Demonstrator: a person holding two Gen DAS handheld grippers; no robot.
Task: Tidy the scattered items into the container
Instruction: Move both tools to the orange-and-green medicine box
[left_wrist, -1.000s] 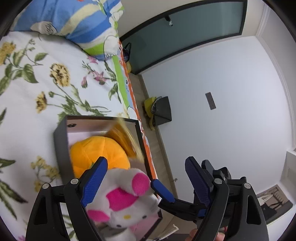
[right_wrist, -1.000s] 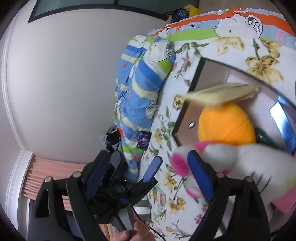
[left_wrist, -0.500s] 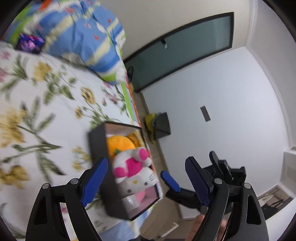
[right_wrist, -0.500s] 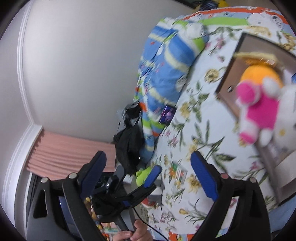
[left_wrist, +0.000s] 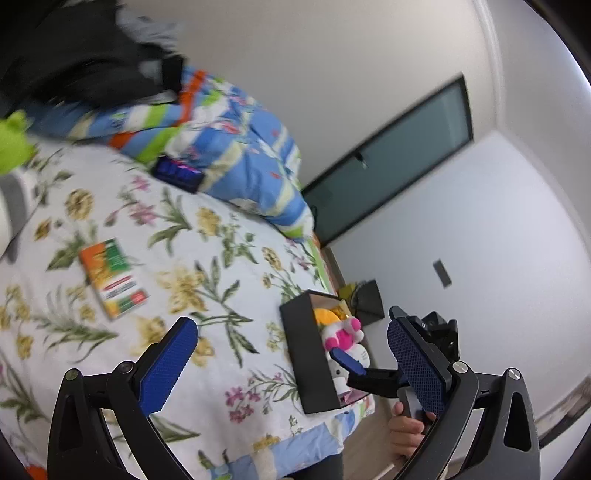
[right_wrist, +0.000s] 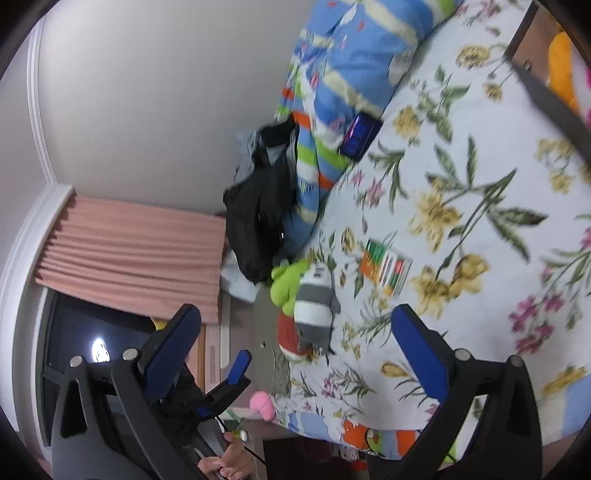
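Observation:
A black open box (left_wrist: 308, 354) sits at the bed's near corner, holding an orange plush (left_wrist: 325, 316) and a white-and-pink cat plush (left_wrist: 343, 338). In the right wrist view only the box's corner (right_wrist: 546, 92) shows at top right. My left gripper (left_wrist: 295, 369) is open and empty, well back from the box. My right gripper (right_wrist: 299, 354) is open and empty above the bed's edge. An orange-and-green flat packet (left_wrist: 112, 278) lies on the floral sheet; it also shows in the right wrist view (right_wrist: 386, 271). A grey striped plush (right_wrist: 316, 306), a green plush (right_wrist: 286, 280) and a red item (right_wrist: 288, 334) lie near the bed's edge.
A blue striped duvet (left_wrist: 221, 147) is bunched along the wall with a dark purple packet (left_wrist: 177, 173) against it. Black clothing (right_wrist: 258, 218) lies by the duvet. A pink curtain (right_wrist: 129, 254) hangs by a window. A dark bin (left_wrist: 367, 301) stands on the floor.
Both grippers have pulled back from the box, which looks much smaller now. More of the bed has come into view, with the packet and plush toys. Both stay open.

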